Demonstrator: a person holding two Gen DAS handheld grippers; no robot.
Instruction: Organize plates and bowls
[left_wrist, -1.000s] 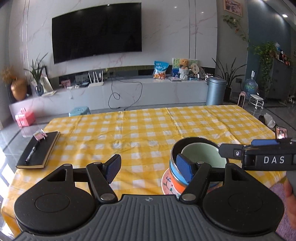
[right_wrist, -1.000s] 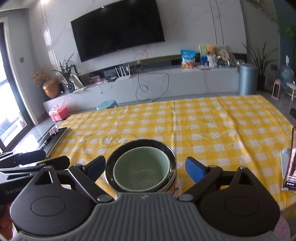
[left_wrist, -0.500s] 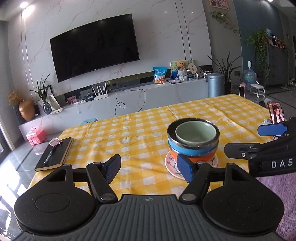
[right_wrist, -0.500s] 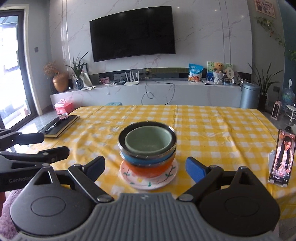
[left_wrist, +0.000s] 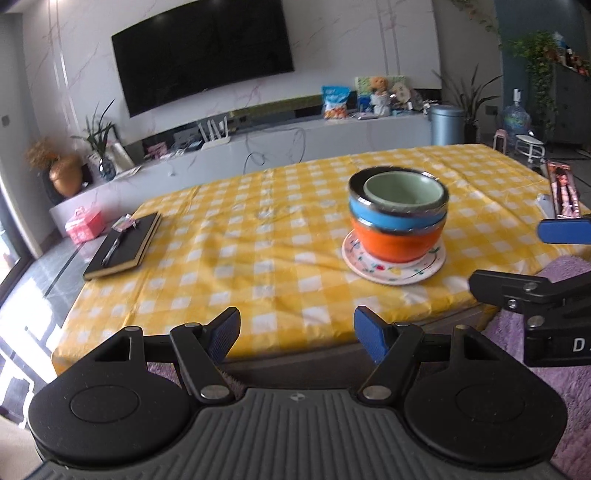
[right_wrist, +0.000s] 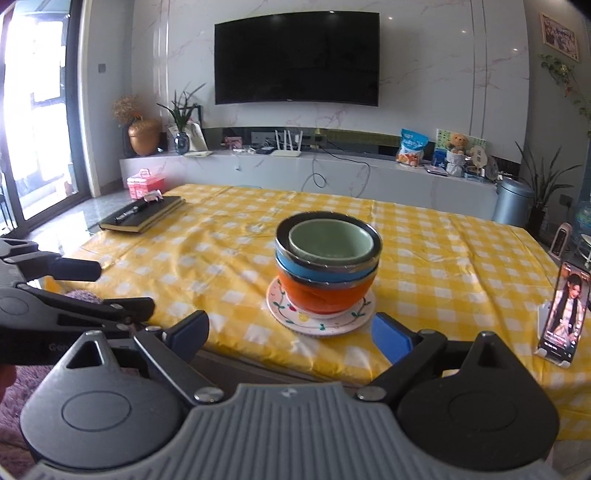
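Note:
A stack stands near the front edge of the yellow checked table (left_wrist: 258, 236): a flowered plate (left_wrist: 393, 267), an orange bowl (left_wrist: 397, 242), a blue bowl (left_wrist: 391, 216) and a green bowl (left_wrist: 404, 190) nested on top. The stack also shows in the right wrist view (right_wrist: 327, 269). My left gripper (left_wrist: 297, 334) is open and empty, off the table's front edge, left of the stack. My right gripper (right_wrist: 290, 334) is open and empty, just in front of the stack, off the edge.
A black notebook with a pen (left_wrist: 123, 249) lies at the table's left. A phone on a stand (right_wrist: 561, 315) stands at the right front edge. A purple rug (left_wrist: 554, 325) lies below the table. A TV wall and a low cabinet are behind.
Both grippers have pulled back and away from the stack, from right over the bowls to beyond the table's front edge. The stack has stayed in place.

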